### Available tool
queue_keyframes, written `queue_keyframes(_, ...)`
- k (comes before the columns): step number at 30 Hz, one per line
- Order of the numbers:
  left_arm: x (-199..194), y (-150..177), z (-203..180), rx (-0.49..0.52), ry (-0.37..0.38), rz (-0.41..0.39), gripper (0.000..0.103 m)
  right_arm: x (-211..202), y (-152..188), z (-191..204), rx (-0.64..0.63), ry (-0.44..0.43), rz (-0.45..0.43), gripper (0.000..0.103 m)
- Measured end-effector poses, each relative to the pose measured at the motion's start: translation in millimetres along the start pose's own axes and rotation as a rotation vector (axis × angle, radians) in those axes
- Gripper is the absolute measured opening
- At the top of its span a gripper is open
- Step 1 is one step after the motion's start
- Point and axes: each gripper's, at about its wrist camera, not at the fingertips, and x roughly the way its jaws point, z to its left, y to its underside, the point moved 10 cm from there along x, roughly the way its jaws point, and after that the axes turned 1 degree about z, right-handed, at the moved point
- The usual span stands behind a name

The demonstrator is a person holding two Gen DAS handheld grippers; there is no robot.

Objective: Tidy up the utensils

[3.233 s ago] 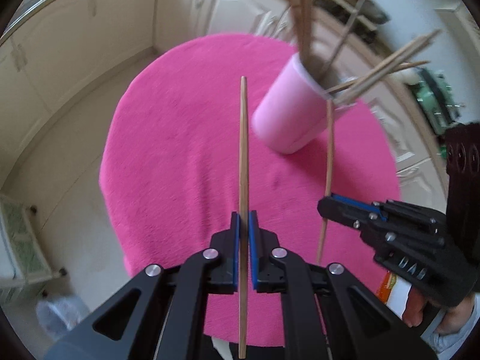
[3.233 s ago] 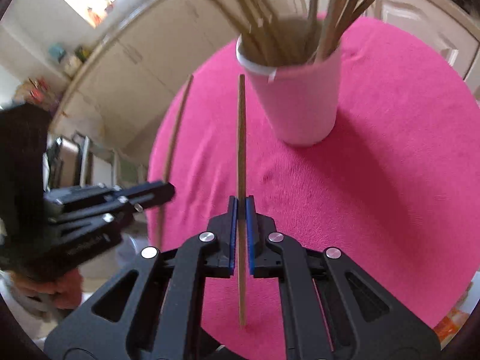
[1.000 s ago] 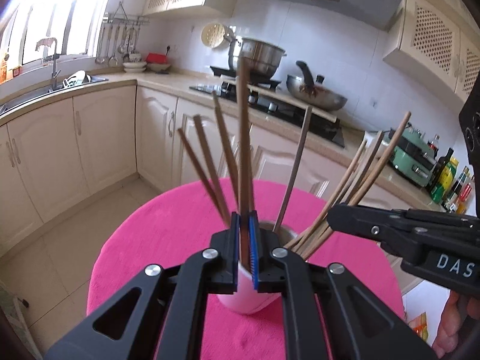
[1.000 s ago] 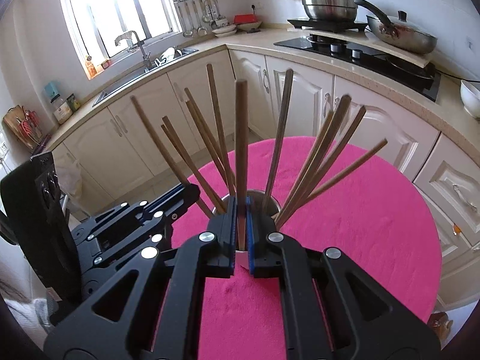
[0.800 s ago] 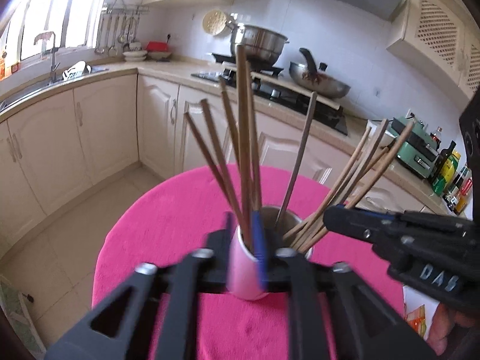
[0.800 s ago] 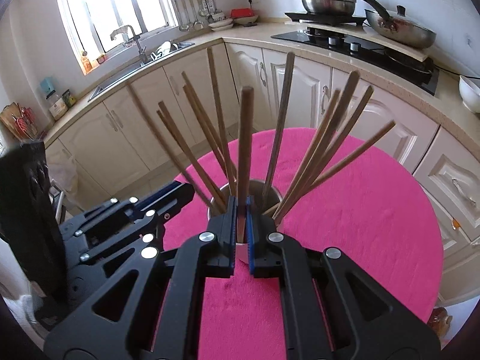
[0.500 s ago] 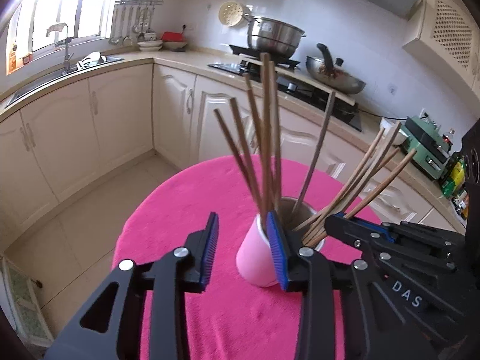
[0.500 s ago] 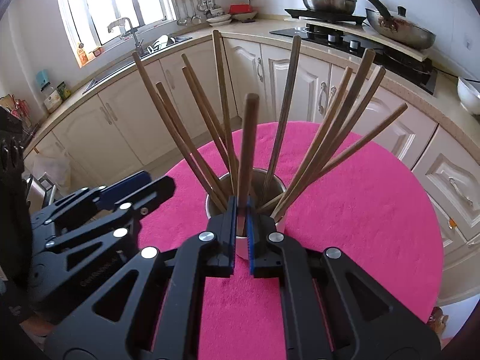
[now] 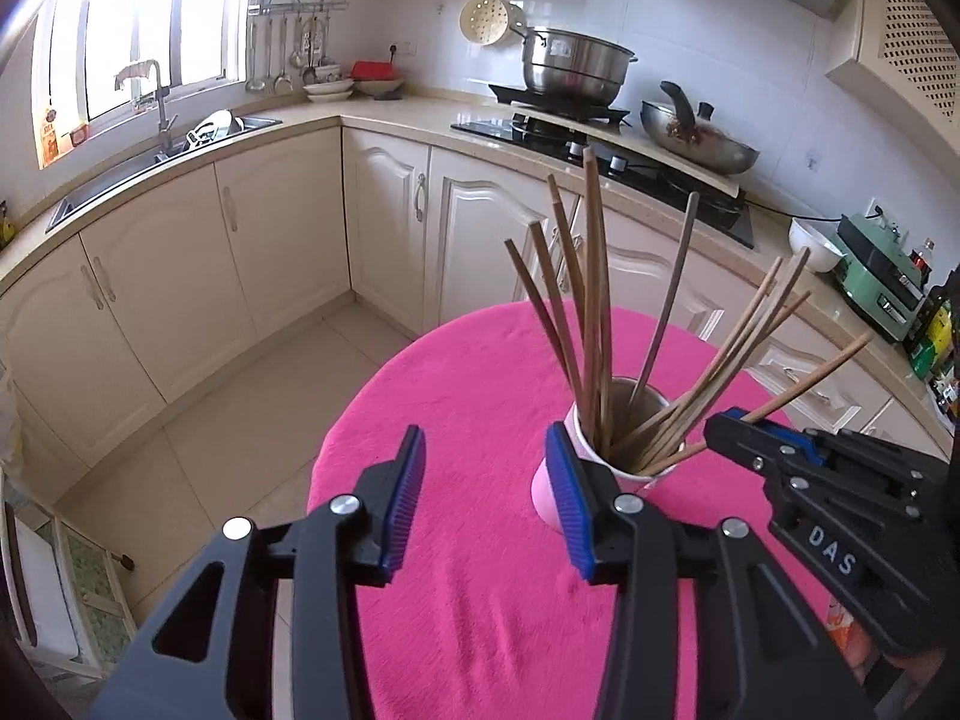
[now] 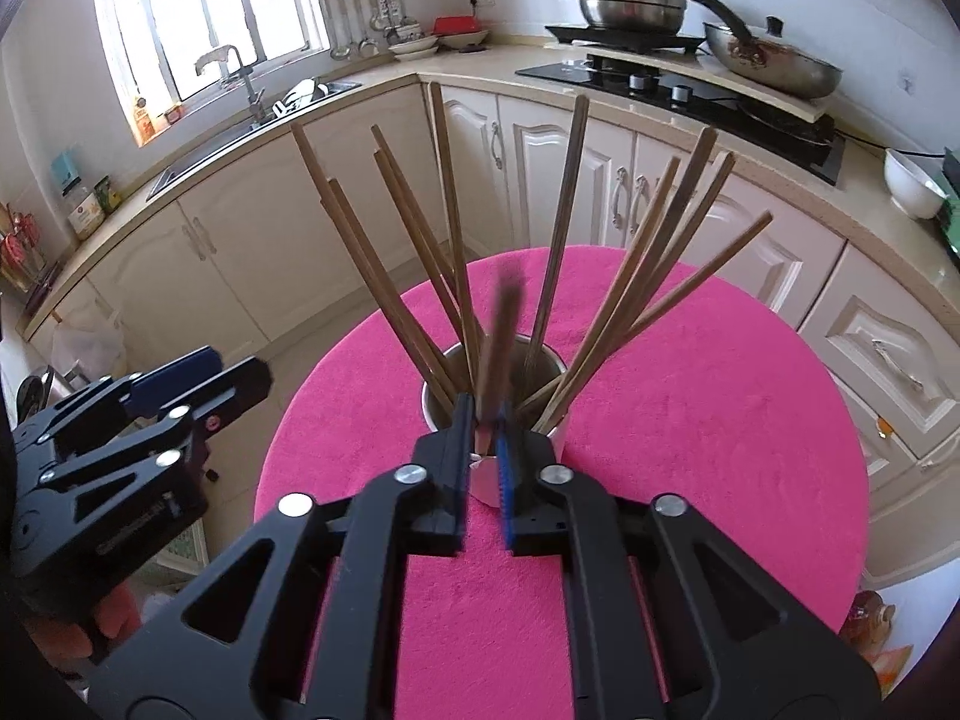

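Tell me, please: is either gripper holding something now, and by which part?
Nothing is held. The left gripper is open and empty. The right gripper has just been opening; a blurred chopstick between its jaws is dropping into the cup.

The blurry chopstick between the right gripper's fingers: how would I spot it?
Find the round table with the pink cloth; on it stands a pink cup bristling with chopsticks. Just above the right gripper, whose jaws have just been opening, one chopstick is motion-blurred and dark; its neighbours look sharp and fan outward.
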Motion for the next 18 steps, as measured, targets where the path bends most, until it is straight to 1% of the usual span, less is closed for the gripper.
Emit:
queue_keyframes(1, -4.6, -0.1, 1.4, 0.004, 0.002, -0.004, 0.042, -2.5, -0.2, -0.2, 0.01, 0.002, -0.004, 0.026)
queue_keyframes(2, -8.5, -0.2, 2.1, 0.01, 0.001, -0.006, 0.042, -7.1, -0.5, -0.2, 0.03, 0.001, -0.016, 0.04)
queue_keyframes(3, -12.6, -0.3, 2.7, 0.018, -0.001, -0.007, 0.042, -10.7, -1.6, -0.6, 0.043, 0.001, -0.026, 0.051)
queue_keyframes(7, -31.2, 0.9, 5.8, 0.031, -0.003, -0.022, 0.042, -26.4, -6.9, -0.1, 0.063, 0.013, -0.058, 0.051)
queue_keyframes(10, -44.9, 2.1, 6.0, 0.044, -0.006, -0.033, 0.044, -41.7, -9.8, 2.7, 0.067, 0.021, -0.08, 0.051)
queue_keyframes(15, -73.8, 4.2, 2.6, 0.064, -0.027, -0.064, 0.045, -76.0, -7.9, 10.4, 0.038, 0.052, -0.106, 0.052)
queue_keyframes(18, -99.1, 6.8, -3.5, 0.076, -0.033, -0.085, 0.045, -102.0, -3.1, 12.6, 0.033, 0.072, -0.126, 0.052)
